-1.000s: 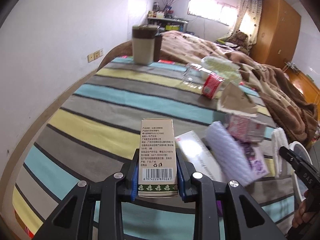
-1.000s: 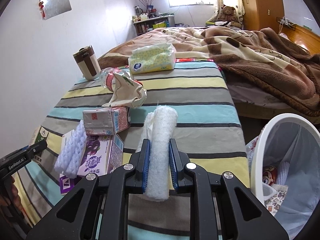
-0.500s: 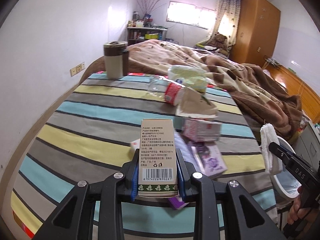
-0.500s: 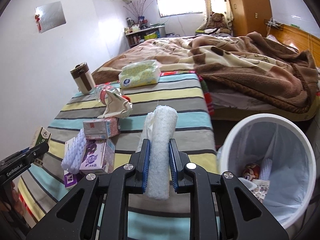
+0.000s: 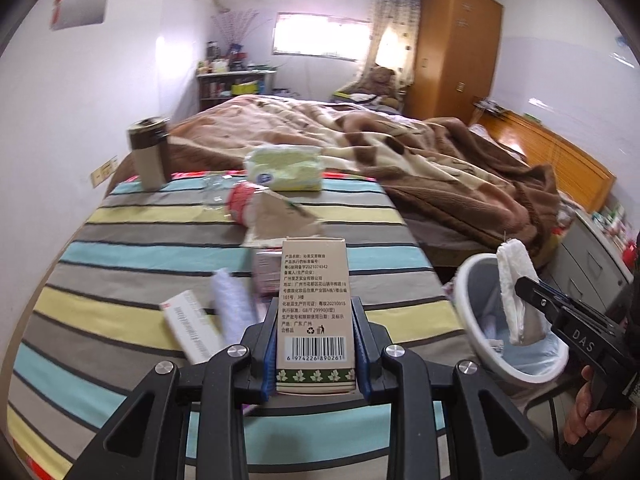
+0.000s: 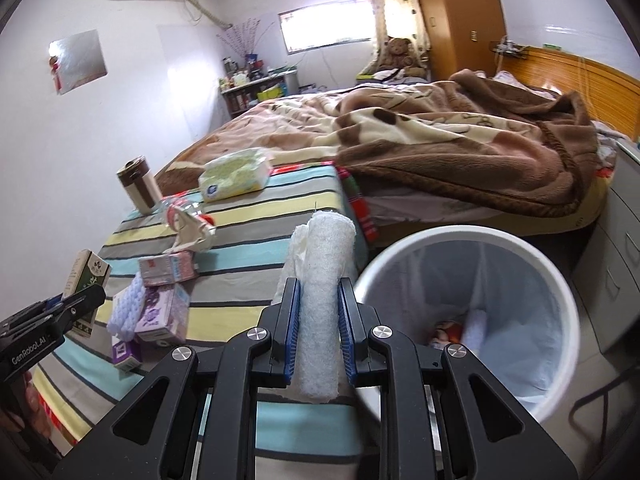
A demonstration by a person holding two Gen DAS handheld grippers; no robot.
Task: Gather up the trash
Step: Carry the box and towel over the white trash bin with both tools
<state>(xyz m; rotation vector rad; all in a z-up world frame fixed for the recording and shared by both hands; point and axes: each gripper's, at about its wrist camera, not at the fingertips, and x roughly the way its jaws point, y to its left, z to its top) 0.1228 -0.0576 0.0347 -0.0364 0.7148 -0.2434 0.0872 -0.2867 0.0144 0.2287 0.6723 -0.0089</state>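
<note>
Nearest, left gripper (image 5: 316,342) clamped on an upright tan carton (image 5: 315,312), barcode face toward the lens, blue pads pressed against both its sides. Likewise right gripper (image 6: 319,322) closed on a rolled white foam sheet (image 6: 323,300), the roll standing up between the jaws. Just beyond that roll, to the right, a white trash bin (image 6: 472,240) with a pale liner, mouth open, a few scraps lying at the bottom. In the left view, the same bin (image 5: 466,304) low at right, the foam sheet (image 5: 516,292) hanging over its rim in the other tool. Further on, across a striped cloth (image 5: 132,252): a flat white box (image 5: 192,330), a purple drink carton (image 6: 164,312), a white knobbly piece (image 6: 128,308) leaning on it, a pink carton (image 6: 168,268), a crumpled brown paper bag (image 5: 280,220), a clear bottle with a red label (image 5: 236,200). Farther still, a pack of tissues (image 5: 284,168) and a brown-and-cream tumbler (image 5: 148,152) near the cloth's far edge. Beyond all that, a bed under a brown blanket (image 6: 440,140), a teddy bear (image 6: 400,50) by the window, a wooden wardrobe (image 5: 456,48).
</note>
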